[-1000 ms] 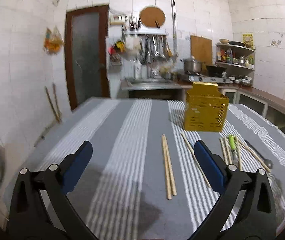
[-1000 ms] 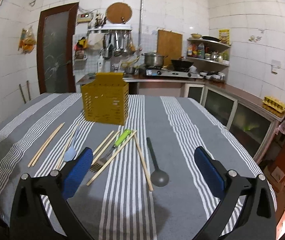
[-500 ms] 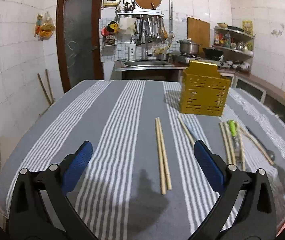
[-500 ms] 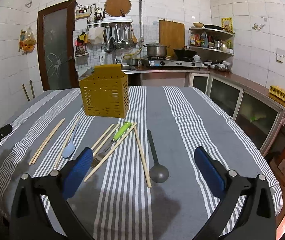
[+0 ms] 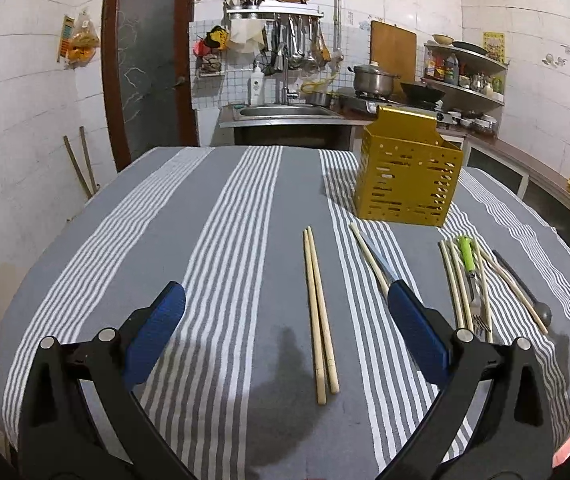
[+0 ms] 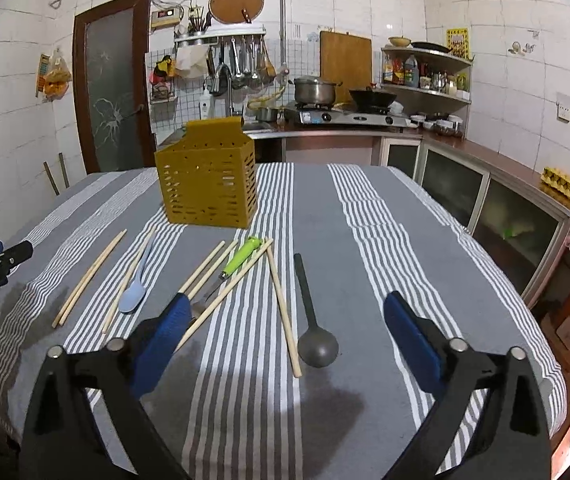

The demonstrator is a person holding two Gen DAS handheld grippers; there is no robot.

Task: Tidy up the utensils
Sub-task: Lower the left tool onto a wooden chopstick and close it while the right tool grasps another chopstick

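While nothing is yet lifted, I list what lies before my two claws on the striped tablecloth (image 5: 221, 240).

Left claw (image 5: 285, 320): spread wide, pinching nothing, held low over the near edge of the table. A pair of chopsticks (image 5: 319, 312) lies side by side between its fingers, pointing away from me; I judge it the nearest thing to take, and the wide spread suits closing across it.

Right claw (image 6: 283, 324): likewise spread wide and empty, held low over the near edge.

Yellow utensil holder (image 6: 207, 184): upright at the far middle of the table, slotted walls, open top. Seemingly empty, though its inside is hidden from both views.

Loose items, all flat on the cloth between the holder and me:
- Black ladle (image 6: 311, 316), bowl toward me, between the right claw's fingers and so well placed for it.
- Single chopstick (image 6: 283, 308) just left of the ladle, angled.
- Green-handled fork (image 6: 231, 266), tines toward me, handle toward the holder, with chopsticks lying close along both sides.
- Pale blue spoon (image 6: 135, 286), left of the fork, bowl toward me, with a chopstick close beside it.

Everything lies roughly lengthwise toward the holder, so each piece should lift and drop in with little turning. The fork cluster is crowded; a pinch there may catch a neighbouring stick. By my judgement the sorting has not begun.
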